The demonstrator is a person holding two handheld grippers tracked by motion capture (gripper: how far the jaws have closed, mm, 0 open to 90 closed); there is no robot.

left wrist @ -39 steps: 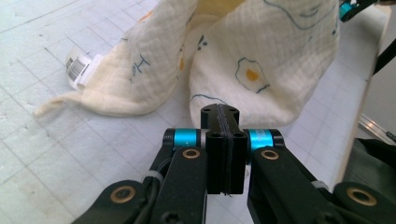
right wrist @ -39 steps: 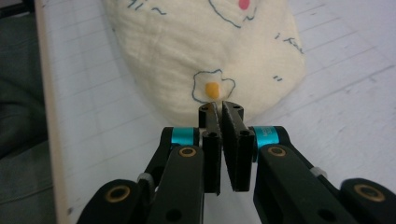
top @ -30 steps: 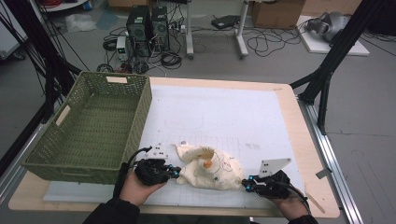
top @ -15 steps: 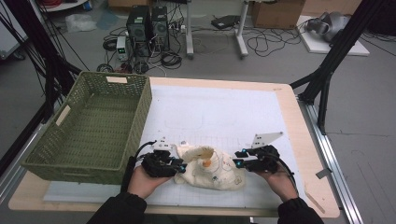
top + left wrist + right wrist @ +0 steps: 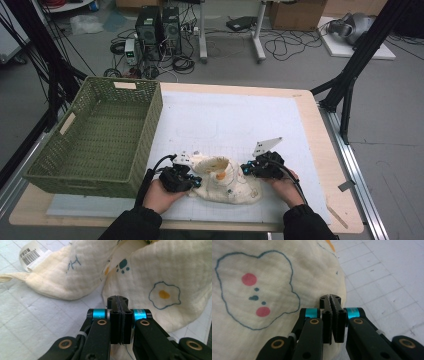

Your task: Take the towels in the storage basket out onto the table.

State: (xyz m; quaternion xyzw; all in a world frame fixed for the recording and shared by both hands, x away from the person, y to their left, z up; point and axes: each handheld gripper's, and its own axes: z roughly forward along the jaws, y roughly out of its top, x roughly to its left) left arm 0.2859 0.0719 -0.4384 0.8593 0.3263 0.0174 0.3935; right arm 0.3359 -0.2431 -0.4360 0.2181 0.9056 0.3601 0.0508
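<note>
Both the left gripper (image 5: pixel 196 181) and right gripper (image 5: pixel 246 169) have just closed, pinching opposite edges of the crumpled cream printed muslin cloth (image 5: pixel 226 184) near the table's front; it remains unfolded, outside the green woven basket (image 5: pixel 100 135) to its left.

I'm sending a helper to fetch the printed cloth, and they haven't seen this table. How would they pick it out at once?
Start at the green woven basket on the table's left side. To its right, at the near edge of the white gridded mat, lies a crumpled cream muslin cloth. It is the one soft thing there, printed with fried eggs and blue paw prints, with a barcode tag.
</note>
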